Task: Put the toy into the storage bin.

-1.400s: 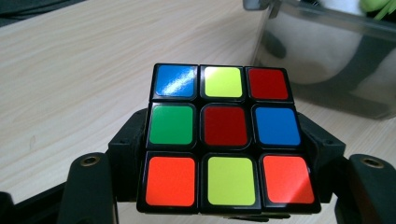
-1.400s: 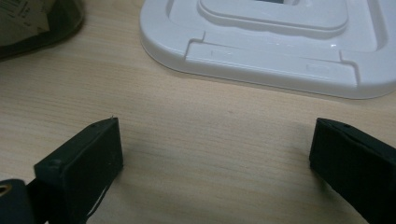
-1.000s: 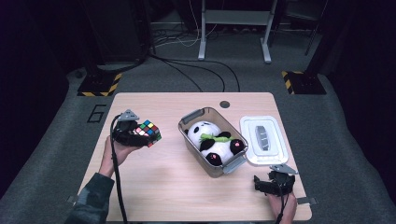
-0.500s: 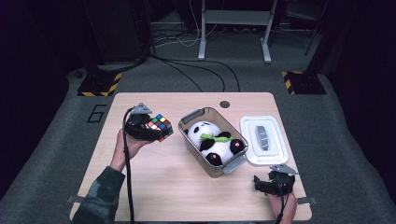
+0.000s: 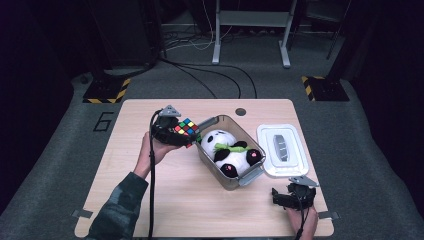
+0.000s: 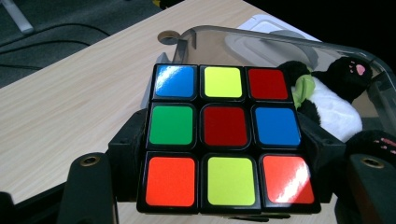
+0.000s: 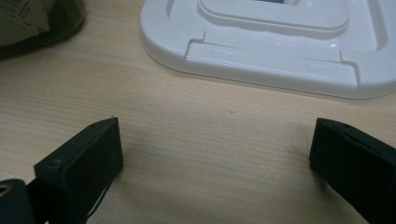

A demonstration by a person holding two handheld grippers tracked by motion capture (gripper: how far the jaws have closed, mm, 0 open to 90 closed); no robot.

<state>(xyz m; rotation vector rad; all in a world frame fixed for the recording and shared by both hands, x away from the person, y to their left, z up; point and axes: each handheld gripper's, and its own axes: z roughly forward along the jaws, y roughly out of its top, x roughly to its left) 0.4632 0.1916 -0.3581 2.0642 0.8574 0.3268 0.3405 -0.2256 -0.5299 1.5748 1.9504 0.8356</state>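
Note:
My left gripper is shut on a colourful puzzle cube, holding it in the air at the left rim of a clear plastic bin. In the left gripper view the cube sits between the two black jaws, with the bin just beyond it. A plush panda with a green leaf lies inside the bin. My right gripper rests on the table near the front right edge, its jaws wide apart over bare wood, nothing between them.
A white bin lid lies flat on the table to the right of the bin; its near edge is just ahead of my right gripper. The wooden table has a round cable hole at the back.
My left gripper has carried the cube to the right, from the table's left part up to the bin's left rim. The right gripper has stayed where it was.

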